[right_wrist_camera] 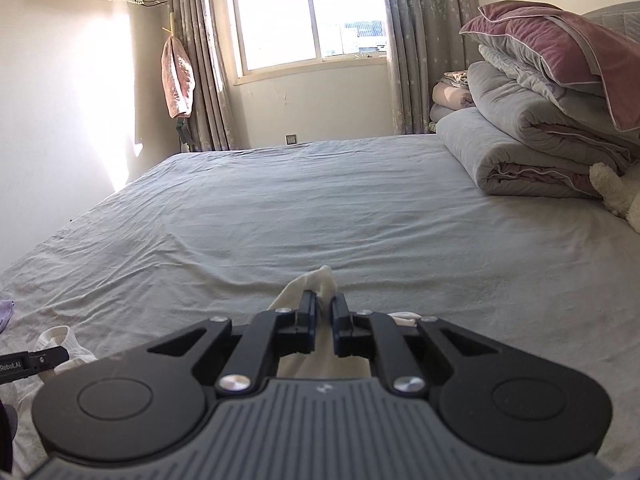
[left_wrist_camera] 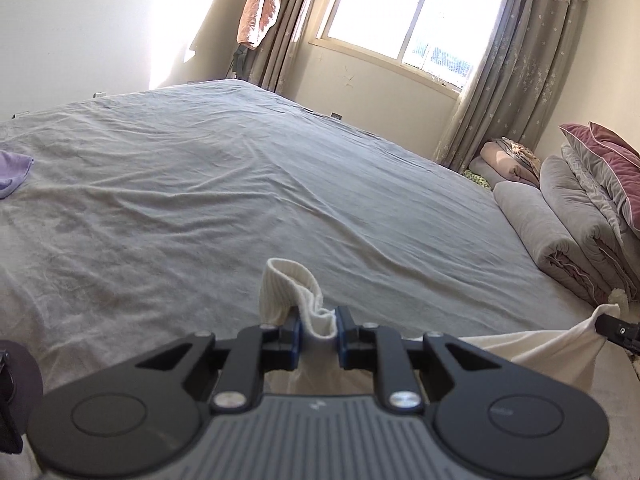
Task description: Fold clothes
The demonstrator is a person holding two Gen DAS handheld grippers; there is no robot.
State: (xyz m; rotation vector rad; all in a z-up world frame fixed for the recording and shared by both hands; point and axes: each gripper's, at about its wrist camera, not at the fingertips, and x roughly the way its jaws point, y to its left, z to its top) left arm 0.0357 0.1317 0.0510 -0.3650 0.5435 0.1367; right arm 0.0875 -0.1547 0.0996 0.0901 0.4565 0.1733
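A cream-white garment [left_wrist_camera: 532,350] hangs stretched between my two grippers above the grey bed sheet [left_wrist_camera: 240,184]. My left gripper [left_wrist_camera: 318,322] is shut on a ribbed edge of the garment, which loops up past the jaws. At the right edge of the left wrist view, the tip of my right gripper [left_wrist_camera: 612,326] pinches the other corner. In the right wrist view, my right gripper [right_wrist_camera: 323,308] is shut on a bunched corner of the cream garment [right_wrist_camera: 320,280]; my left gripper [right_wrist_camera: 48,356] shows at the lower left, holding the ribbed edge. The rest of the garment hangs hidden below the grippers.
Folded grey and pink quilts [right_wrist_camera: 532,132] and a pillow are stacked at the bed's right side, with a plush toy [right_wrist_camera: 616,192] beside them. A lilac cloth [left_wrist_camera: 12,174] lies at the bed's left edge. Window [right_wrist_camera: 304,12] and curtains stand beyond the bed.
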